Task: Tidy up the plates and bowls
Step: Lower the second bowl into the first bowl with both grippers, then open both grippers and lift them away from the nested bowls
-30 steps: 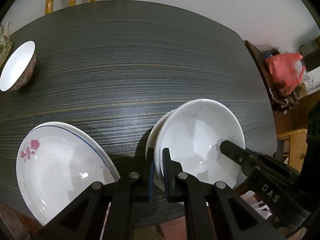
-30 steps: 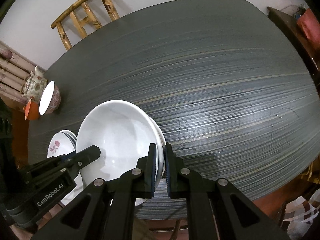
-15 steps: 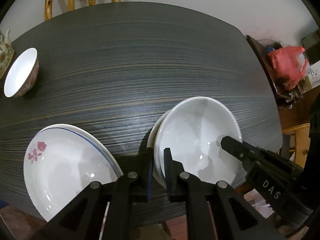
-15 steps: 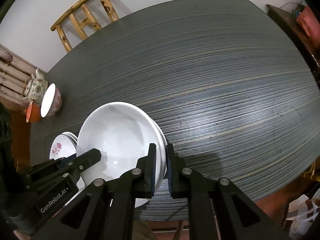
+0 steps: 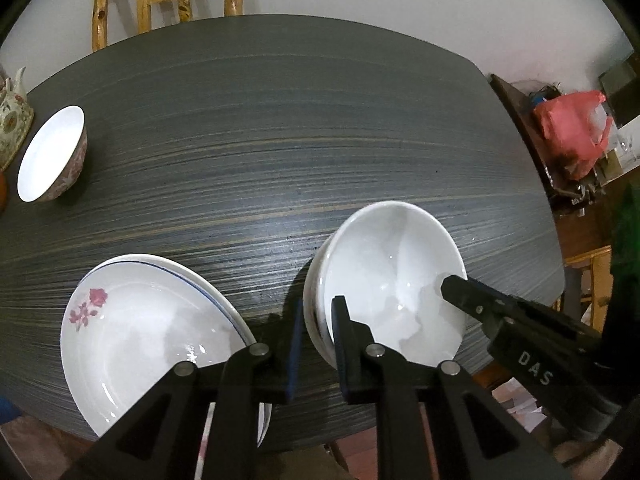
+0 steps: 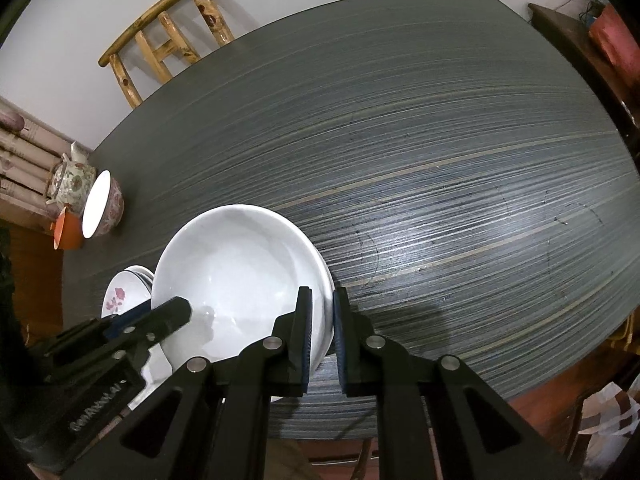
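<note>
A dark striped table (image 5: 280, 128) is shown, with the white bowls (image 5: 392, 276), two nested, resting near its front edge. Beside them, just apart, lies a stack of plates (image 5: 148, 328) topped by a rose-printed one; a small patterned bowl (image 5: 52, 156) stands well apart at the table's far left side.

The left gripper (image 5: 316, 340) is seen astride the bowls' left rim. Its jaws have just been opening: a gap that was barely visible a second ago is now plainly wider, and the outer pad stands clear of the rim, so the grasp is judged released. The right gripper (image 6: 320, 336) straddles the opposite rim (image 6: 326, 312), jaws nearly closed; whether its pads press the rim cannot be told.

The bowls are thus judged set down, and this placement is taken as finishing. The small bowl is not yet grouped.
</note>
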### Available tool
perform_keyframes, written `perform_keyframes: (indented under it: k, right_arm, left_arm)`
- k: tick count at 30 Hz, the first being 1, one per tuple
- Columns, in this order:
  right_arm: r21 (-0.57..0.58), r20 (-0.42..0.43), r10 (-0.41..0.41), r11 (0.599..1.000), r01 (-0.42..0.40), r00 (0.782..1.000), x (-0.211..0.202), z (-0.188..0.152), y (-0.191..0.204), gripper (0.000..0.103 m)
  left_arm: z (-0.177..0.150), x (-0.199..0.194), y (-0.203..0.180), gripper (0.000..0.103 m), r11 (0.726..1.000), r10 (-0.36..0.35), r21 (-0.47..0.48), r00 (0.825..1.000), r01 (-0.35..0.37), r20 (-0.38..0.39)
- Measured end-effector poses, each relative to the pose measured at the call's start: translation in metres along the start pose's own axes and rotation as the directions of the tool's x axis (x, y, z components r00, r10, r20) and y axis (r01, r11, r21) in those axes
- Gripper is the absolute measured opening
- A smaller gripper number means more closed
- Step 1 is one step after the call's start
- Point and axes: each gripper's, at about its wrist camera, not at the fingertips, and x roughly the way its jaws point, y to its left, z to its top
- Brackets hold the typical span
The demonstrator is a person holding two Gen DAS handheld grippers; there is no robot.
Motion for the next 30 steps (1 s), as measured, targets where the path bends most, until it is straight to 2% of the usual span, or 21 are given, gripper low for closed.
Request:
perform_keyframes:
  k: [7, 13, 18, 25, 30]
  right_arm:
    - [0.005, -0.002, -0.003, 1.000, 0.003, 1.000, 0.001, 0.000, -0.002, 0.012]
    - [0.003, 0.004, -0.012, 1.000, 0.012, 1.000, 0.001, 0.001, -0.001, 0.023]
    - [0.006, 0.003, -0.017, 1.000, 0.017, 1.000, 0.001, 0.002, -0.001, 0.023]
    - [0.006, 0.002, -0.018, 1.000, 0.018, 1.000, 0.002, 0.003, 0.000, 0.023]
    - [0.005, 0.002, -0.018, 1.000, 0.018, 1.000, 0.002, 0.003, 0.000, 0.023]
  left_arm:
    - [0.004, 0.000, 0.006, 0.018, 1.000, -0.007, 0.000, 1.000, 0.007, 0.022]
    - [0.002, 0.009, 0.016, 0.018, 0.999, -0.041, -0.030, 0.999, 0.041, 0.010]
    - [-0.001, 0.014, 0.024, 0.018, 0.996, -0.068, -0.060, 0.998, 0.068, -0.001]
    - [0.001, 0.012, 0.023, 0.018, 0.997, -0.057, -0.049, 0.998, 0.056, -0.008]
    - [0.002, 0.006, 0.018, 0.018, 0.999, -0.042, -0.020, 0.999, 0.042, 0.015]
